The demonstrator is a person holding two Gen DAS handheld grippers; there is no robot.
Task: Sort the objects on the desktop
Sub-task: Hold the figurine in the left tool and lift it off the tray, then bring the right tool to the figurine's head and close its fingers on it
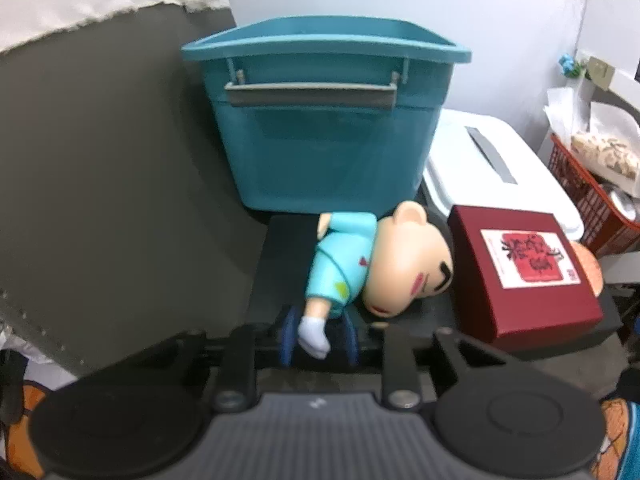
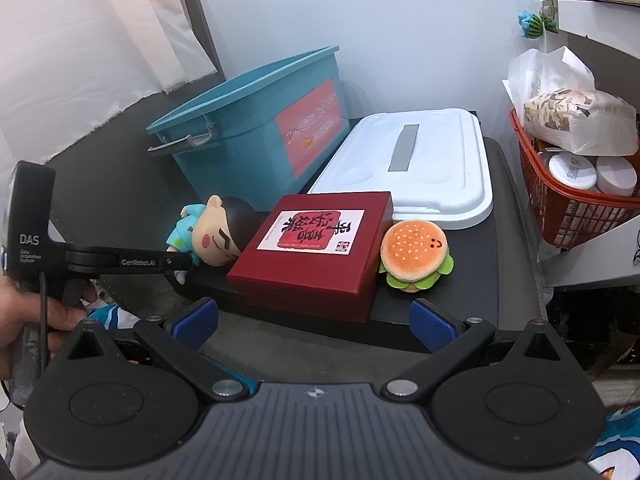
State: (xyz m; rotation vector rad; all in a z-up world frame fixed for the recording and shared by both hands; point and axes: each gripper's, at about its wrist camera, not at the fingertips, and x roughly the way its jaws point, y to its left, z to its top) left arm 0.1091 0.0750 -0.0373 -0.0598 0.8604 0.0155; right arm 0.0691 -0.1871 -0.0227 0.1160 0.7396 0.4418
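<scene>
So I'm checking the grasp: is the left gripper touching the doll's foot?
Touching. The left wrist view shows the left gripper with its blue pads closed on the doll at its white-socked foot.

A teal bin (image 1: pixel 320 120), a dark red box (image 2: pixel 316 240) with a red-and-white label, and a light-blue-clad doll (image 1: pixel 360 264).

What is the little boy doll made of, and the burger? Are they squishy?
The doll looks like hard, smooth plastic or vinyl: its face shines. The burger looks like soft plush: fuzzy surface, stitched seeds and smile. Probably only the burger squishes.
</scene>
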